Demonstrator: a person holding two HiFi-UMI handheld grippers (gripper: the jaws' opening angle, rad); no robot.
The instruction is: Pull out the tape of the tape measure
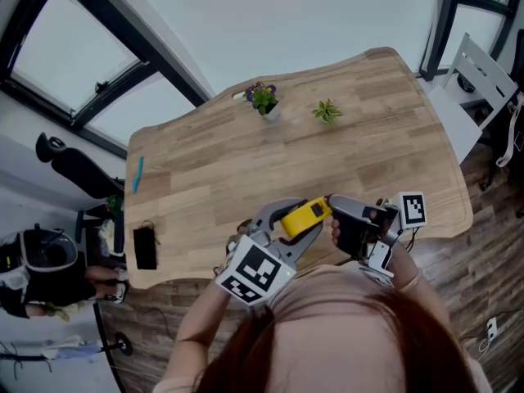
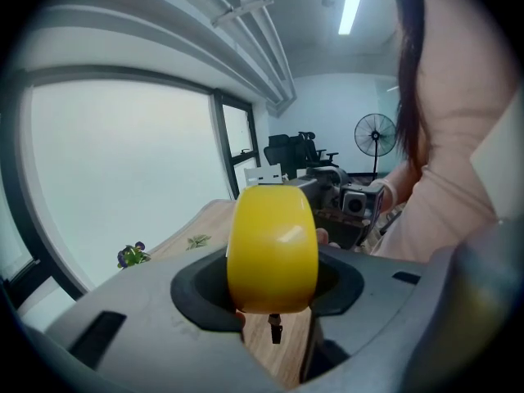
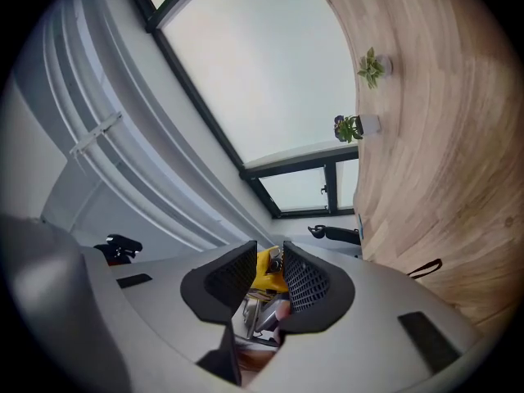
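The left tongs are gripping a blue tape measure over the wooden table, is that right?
Not quite: the tape measure is yellow, not blue. The left gripper view shows it clamped between the pads of the left tongs, and the head view shows it held over the wooden table, as you said.

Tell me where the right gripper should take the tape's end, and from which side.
Pinch the small dark tab hanging under the yellow tape measure; it is probably the tape's end hook. The left gripper clamps the case by its two sides, so that lower edge is free. Bring the right gripper in from below, with its jaws across the thin tab.
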